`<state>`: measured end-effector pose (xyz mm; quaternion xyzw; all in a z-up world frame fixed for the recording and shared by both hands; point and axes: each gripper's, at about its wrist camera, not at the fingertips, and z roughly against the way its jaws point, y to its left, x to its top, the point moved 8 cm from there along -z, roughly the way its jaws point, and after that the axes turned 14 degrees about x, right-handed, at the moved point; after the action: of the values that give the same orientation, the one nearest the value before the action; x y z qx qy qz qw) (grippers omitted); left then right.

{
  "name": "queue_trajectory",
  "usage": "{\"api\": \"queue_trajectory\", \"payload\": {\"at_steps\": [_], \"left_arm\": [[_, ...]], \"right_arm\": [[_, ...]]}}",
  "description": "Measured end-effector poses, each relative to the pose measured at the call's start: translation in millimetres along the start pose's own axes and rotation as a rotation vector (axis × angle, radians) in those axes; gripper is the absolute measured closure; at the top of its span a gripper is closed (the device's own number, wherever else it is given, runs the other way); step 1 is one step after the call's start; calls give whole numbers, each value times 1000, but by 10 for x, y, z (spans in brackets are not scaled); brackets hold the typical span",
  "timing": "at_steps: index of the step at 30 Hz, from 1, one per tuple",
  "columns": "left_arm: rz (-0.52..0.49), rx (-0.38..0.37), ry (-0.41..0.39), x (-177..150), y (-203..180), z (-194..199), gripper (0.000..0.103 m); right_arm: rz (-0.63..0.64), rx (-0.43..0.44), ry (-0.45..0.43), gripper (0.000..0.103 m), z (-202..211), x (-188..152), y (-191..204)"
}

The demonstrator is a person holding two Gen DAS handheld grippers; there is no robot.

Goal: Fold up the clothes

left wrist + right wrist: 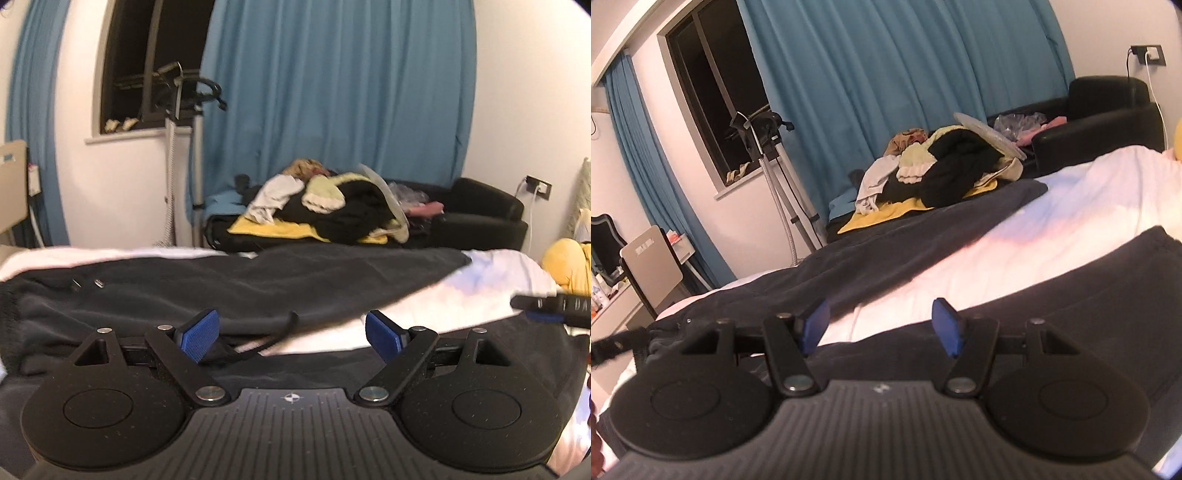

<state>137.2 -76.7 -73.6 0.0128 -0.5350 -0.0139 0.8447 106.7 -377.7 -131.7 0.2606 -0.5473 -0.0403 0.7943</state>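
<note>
Spread across a white bed, dark trousers lie with two legs fanning apart, bare sheet between them. A drawstring trails from the waist end, near the left gripper. That gripper hovers low over the waist, its blue pads wide apart, pinching nothing. The right gripper hangs over the nearer leg, pads likewise parted and empty. The cloth looks like soft, thickish fleece: limp, not slippery, light enough to lift by a hem or the waistband. Two small metal eyelets, possibly, show near the waist. Beyond the bed, a black sofa holds a heap of clothes before blue curtains. No readable writing shows anywhere.
</note>
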Motion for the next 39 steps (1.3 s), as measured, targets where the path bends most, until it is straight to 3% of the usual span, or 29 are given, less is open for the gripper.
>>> {"api": "queue_trajectory", "payload": {"at_steps": [3, 7, 11, 15, 18, 23, 25, 26, 28, 33, 39], "left_arm": [[10, -27, 43, -222, -39, -197, 15], [7, -7, 55, -350, 117, -403, 15], [30, 9, 53, -422, 299, -662, 15], [-7, 64, 46, -483, 490, -1056, 15], [67, 82, 106, -552, 633, -1364, 16], [113, 66, 137, -623, 687, -1592, 16], [117, 64, 134, -621, 687, -1629, 16], [127, 60, 131, -614, 695, -1624, 15], [146, 51, 125, -602, 711, -1614, 15], [196, 31, 111, -570, 751, -1588, 15], [217, 19, 89, -483, 786, -1363, 15]], "right_arm": [[8, 3, 9, 33, -165, 69, -100], [-51, -22, 42, 31, -557, 266, -497], [-127, -95, 29, 31, -1053, 539, -1108], [-284, -167, -15, 31, -1534, 772, -1828], [-374, -210, -52, 31, -1843, 897, -2272], [-421, -289, -121, 35, -2206, 1040, -2832], [-427, -289, -176, 45, -2269, 1141, -2964], [-406, -298, -179, 52, -2295, 1193, -2998], [-357, -327, -172, 98, -2310, 1274, -3031], [-214, -320, -188, 98, -2101, 1566, -2707], [-131, -259, -305, 99, -1388, 2096, -2069]]}}
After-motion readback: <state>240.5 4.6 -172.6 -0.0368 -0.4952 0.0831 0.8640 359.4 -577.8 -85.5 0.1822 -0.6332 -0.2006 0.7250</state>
